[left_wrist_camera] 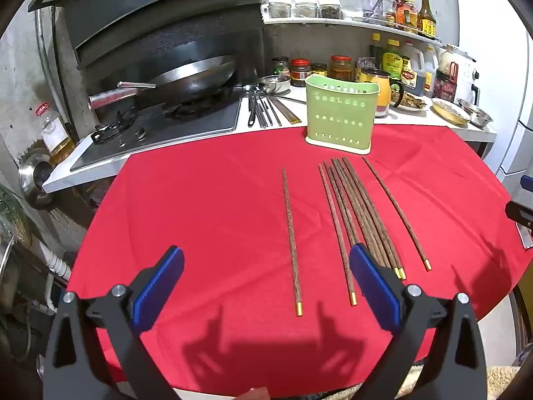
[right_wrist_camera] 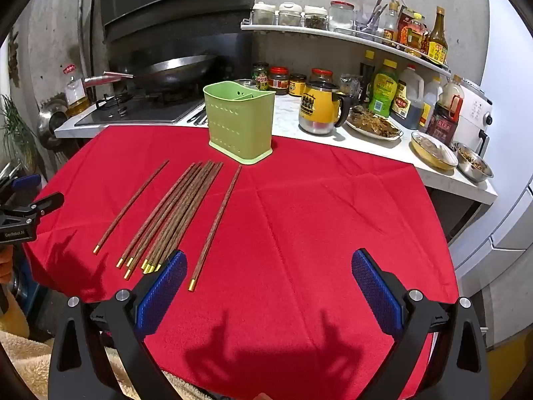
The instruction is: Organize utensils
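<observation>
Several brown wooden chopsticks with gold tips lie on the red tablecloth (left_wrist_camera: 206, 233): a bundle (left_wrist_camera: 363, 213), one apart on its left (left_wrist_camera: 290, 230) and one apart on its right (left_wrist_camera: 396, 211). They also show in the right wrist view as a bundle (right_wrist_camera: 176, 216) with single sticks on either side (right_wrist_camera: 131, 205) (right_wrist_camera: 216, 223). A green perforated utensil holder (left_wrist_camera: 341, 118) (right_wrist_camera: 240, 121) stands upright behind them. My left gripper (left_wrist_camera: 266, 263) is open and empty above the near ends. My right gripper (right_wrist_camera: 266, 266) is open and empty, right of the chopsticks.
A counter behind the table holds a wok on a gas stove (left_wrist_camera: 186, 80), metal utensils (left_wrist_camera: 263, 106), a yellow mug (right_wrist_camera: 318, 108), sauce jars and bottles (right_wrist_camera: 386, 93), and dishes of food (right_wrist_camera: 433, 150). A shelf of jars (right_wrist_camera: 299, 16) hangs above. The left gripper's body (right_wrist_camera: 23, 216) shows at the right wrist view's left edge.
</observation>
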{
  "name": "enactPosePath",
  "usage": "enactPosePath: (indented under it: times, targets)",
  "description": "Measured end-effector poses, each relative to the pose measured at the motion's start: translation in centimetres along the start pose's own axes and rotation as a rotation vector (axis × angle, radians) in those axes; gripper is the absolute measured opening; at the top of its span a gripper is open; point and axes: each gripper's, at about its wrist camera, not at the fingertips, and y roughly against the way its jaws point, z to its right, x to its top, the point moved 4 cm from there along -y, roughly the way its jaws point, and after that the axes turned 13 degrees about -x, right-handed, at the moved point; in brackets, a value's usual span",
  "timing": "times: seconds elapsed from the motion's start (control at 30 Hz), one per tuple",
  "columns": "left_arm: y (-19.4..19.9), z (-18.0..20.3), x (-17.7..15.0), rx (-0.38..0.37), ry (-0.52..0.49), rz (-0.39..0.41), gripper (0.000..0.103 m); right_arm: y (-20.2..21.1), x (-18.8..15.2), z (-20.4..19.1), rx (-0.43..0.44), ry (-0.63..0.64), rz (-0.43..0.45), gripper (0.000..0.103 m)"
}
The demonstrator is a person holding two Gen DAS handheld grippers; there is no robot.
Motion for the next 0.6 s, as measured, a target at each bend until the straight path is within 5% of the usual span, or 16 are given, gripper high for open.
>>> enactPosePath:
  times: [0.6]
  targets:
    - [-0.40,-0.64,0.14,0.000,0.002,0.000,0.097,-0.04,0.17,-0.03,-0.003,-0.004,0.001,0.097]
